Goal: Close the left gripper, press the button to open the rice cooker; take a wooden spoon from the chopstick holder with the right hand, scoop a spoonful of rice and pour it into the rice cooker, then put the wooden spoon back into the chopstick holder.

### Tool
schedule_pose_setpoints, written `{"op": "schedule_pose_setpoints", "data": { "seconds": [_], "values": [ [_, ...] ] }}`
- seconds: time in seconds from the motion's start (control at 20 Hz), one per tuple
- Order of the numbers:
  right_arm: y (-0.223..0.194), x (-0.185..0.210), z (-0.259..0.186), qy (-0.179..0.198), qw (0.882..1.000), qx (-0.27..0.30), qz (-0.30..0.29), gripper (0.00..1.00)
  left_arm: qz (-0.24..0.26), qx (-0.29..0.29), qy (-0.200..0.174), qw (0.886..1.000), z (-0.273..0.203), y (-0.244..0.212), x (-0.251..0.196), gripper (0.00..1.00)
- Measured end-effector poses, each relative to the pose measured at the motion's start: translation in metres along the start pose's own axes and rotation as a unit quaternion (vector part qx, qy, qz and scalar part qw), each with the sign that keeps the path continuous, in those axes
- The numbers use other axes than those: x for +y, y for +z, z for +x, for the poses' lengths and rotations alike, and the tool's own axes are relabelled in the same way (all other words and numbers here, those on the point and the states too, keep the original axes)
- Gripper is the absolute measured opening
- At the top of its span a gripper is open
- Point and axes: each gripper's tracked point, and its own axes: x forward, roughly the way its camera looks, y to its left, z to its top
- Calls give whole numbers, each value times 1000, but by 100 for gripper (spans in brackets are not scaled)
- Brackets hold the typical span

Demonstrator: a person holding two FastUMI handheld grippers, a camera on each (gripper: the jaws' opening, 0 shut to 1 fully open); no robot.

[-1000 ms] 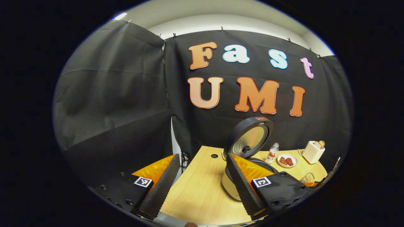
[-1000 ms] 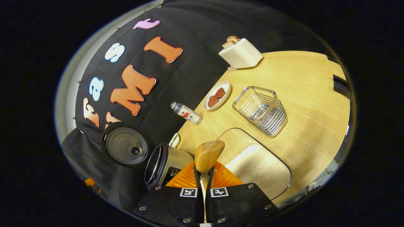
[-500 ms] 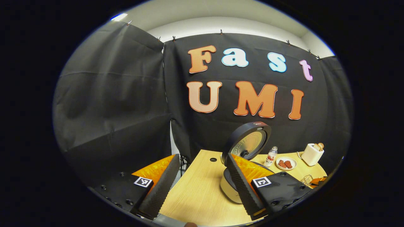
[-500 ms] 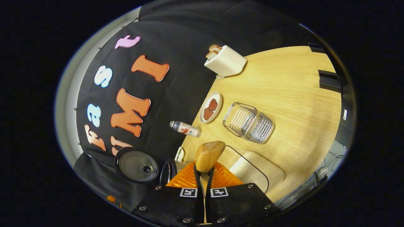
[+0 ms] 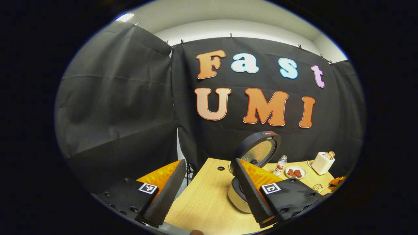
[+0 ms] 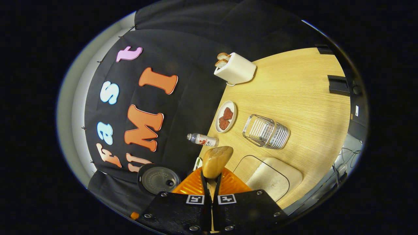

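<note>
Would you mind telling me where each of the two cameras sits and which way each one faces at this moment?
Left gripper view: rides on the left gripper, level, facing the booth wall across the table; its own parted fingers frame the open rice cooker.
Right gripper view: rides on the right gripper, rolled sideways above the table, its fingers pinching the wooden spoon; ahead lie the rice tray and chopstick holder.
Shared: rice cooker, bottle, plate, toaster.

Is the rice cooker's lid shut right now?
No, the rice cooker has its lid standing up, its inner side facing out.
</note>
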Motion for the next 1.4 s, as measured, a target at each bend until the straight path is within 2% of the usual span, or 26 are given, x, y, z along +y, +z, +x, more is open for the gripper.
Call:
{"op": "schedule_pose_setpoints", "data": {
  "seconds": [0.3, 0.5, 0.8, 1.1, 1.4],
  "values": [
    [-3, 63, 20, 40, 999, 19, -1, 1, -3, 1, 2, 1000, 1, -1, 4, 99],
    [-13, 121, 42, 79, 996, 31, -1, 1, -8, 3, -4, 1000, 0, -5, 3, 99],
    [-53, 179, 89, 101, 992, 42, -62, 1, -6, 10, -3, 1000, -3, -14, 10, 100],
    [-96, 201, 125, 93, 983, 53, -147, 1, -11, 15, 4, 1000, -3, -20, 23, 100],
    [-104, 208, 137, 84, 967, 27, -241, 1, -9, 13, 20, 1000, 0, -20, 35, 100]
  ]
}}
